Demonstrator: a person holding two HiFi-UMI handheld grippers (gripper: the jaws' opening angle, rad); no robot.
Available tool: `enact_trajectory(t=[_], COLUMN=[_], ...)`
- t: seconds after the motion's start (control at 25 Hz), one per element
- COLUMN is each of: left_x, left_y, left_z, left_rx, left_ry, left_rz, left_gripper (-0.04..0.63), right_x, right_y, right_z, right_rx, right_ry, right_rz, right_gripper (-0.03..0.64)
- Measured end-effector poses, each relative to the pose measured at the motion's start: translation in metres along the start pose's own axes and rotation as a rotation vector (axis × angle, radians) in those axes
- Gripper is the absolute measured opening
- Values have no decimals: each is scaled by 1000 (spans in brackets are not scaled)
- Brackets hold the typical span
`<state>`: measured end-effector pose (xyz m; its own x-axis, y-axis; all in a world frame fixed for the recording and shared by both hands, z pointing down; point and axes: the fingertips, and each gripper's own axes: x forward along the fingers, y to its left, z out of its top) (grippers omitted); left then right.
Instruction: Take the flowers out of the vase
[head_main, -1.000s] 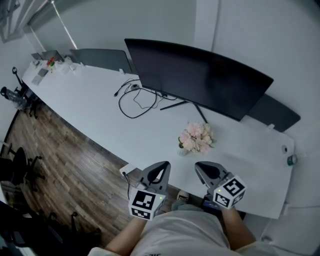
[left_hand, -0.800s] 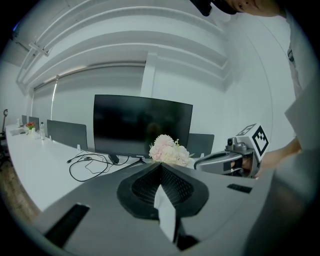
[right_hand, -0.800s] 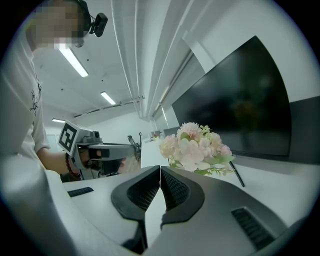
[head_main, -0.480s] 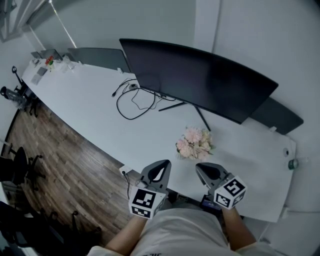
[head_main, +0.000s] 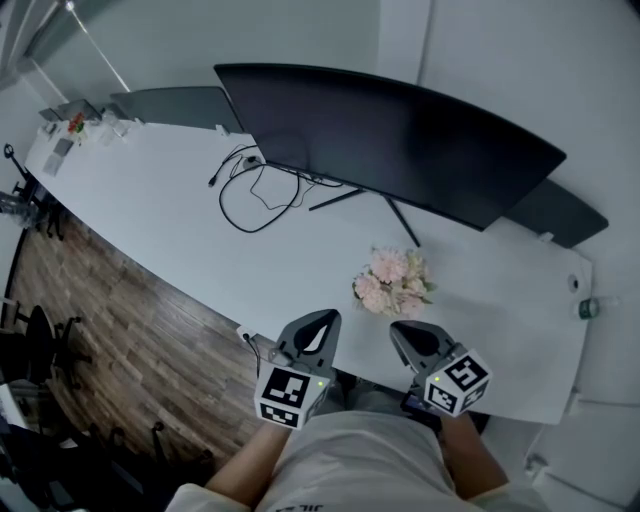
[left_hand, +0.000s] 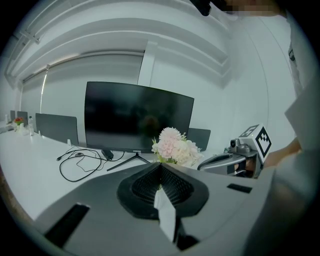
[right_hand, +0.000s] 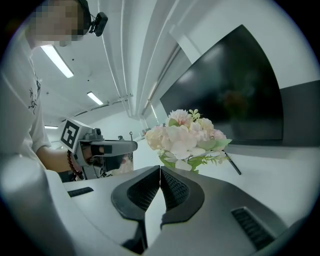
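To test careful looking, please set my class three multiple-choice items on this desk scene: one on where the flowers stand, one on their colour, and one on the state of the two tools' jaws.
1. Where do the flowers stand?
A. On the wooden floor
B. On the white desk, in front of the monitor
C. On top of the monitor

2. What colour are the flowers mostly?
A. Pale pink and cream
B. Deep blue
C. Bright orange

3. How do the jaws of the left tool and the right tool stand?
A. Both wide apart
B. Both shut on a stem
C. Both shut with nothing between them

Key:
1 B: the head view shows the flowers on the desk below the screen.
2 A: both tool views show pale pink and cream petals.
3 C: each tool's own view shows its pads together and empty.
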<state>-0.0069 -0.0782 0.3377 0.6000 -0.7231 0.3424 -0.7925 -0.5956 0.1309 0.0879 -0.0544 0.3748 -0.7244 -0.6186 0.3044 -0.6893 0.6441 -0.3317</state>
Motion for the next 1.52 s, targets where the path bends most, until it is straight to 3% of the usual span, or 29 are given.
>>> enact_trajectory(t=[0.52, 1.28, 1.52], left_x=[23, 58, 61], left_y=[14, 16, 14], left_z=[-29, -68, -72], left_rx=[-12, 27, 31], left_ry=[64, 95, 96], left_rz=[-38, -81, -90], left_gripper=[3, 3, 5], right_x=[21, 50, 55], right_y=[-15, -34, -41], right_z=[-18, -33, -36], right_rx=[29, 9, 50], right_ry=[30, -14, -36], right_rz=[-39, -97, -96], right_gripper=[31, 34, 81])
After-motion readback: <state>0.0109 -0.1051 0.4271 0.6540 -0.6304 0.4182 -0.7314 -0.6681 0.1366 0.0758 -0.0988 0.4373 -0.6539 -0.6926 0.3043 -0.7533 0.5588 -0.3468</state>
